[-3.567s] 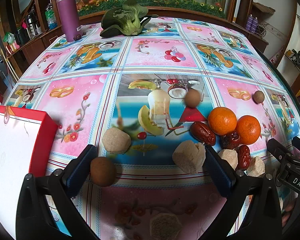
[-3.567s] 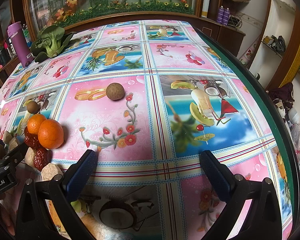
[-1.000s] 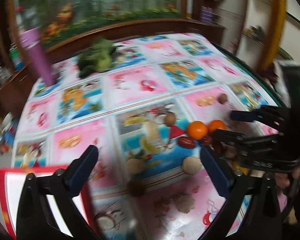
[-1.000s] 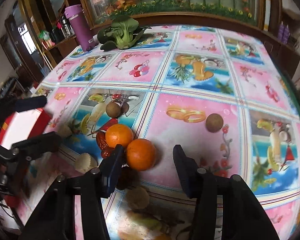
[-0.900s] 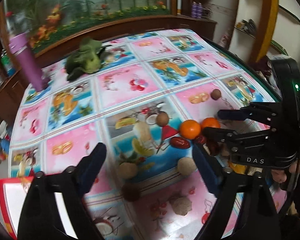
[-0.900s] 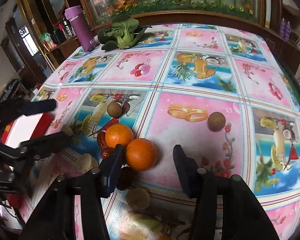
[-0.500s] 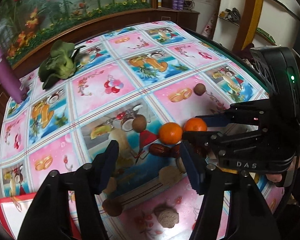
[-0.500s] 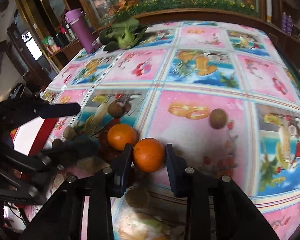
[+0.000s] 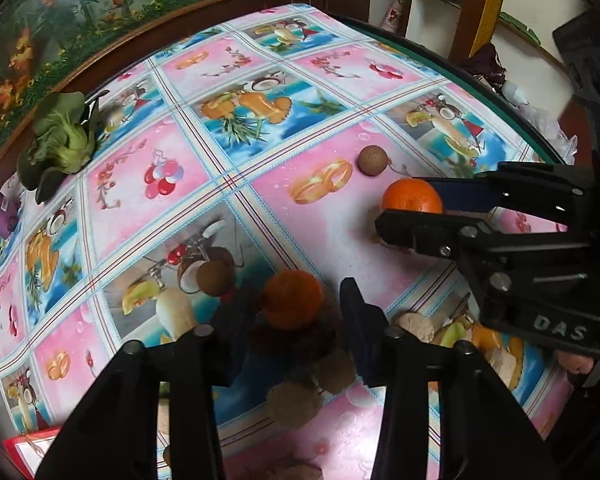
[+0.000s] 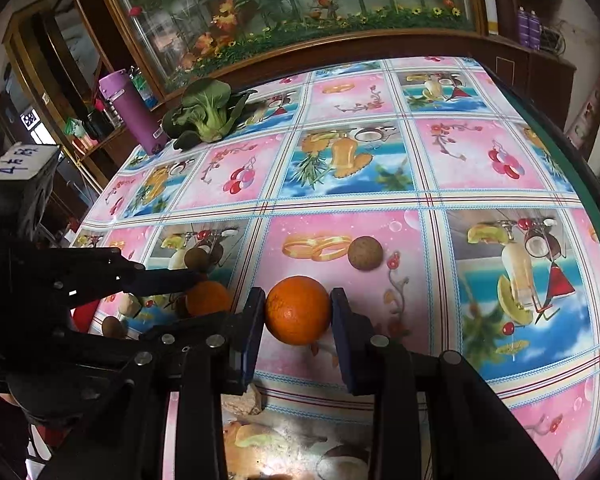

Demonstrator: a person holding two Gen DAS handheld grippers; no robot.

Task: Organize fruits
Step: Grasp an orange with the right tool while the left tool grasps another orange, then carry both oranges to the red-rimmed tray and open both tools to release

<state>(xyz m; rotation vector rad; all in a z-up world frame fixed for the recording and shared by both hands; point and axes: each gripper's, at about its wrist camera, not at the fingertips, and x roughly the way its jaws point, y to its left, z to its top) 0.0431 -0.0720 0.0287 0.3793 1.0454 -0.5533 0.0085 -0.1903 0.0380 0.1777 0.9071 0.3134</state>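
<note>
Tabletop (image 10: 480,168): we judge the sorting barely begun — fruit lies loose on the patterned cloth, and we see nothing gathered into any container.
Red box (image 9: 28,446): only a corner shows at the near left edge in the left wrist view; we cannot tell whether anything is inside.
Right hand-held gripper (image 10: 298,312): its pads press both sides of the right orange (image 10: 298,310), which sits squarely between the fingertips, low over the pink square; we cannot tell if it is lifted off the cloth.
Left hand-held gripper (image 9: 290,314): its jaws are closing with the left orange (image 9: 290,304) between them — blur hides whether the pads touch it yet.
Oranges: the two are near each other, each in its own gripper's span.
Dates (image 9: 292,338): a dark cluster just beneath the left orange, not yet moved, as we judge.
Round brown fruits: one (image 10: 365,253) lies apart beyond the right orange, another (image 9: 214,278) just left of the left gripper.
Pale pieces (image 9: 294,406): scattered at the near edge, left to sort.
</note>
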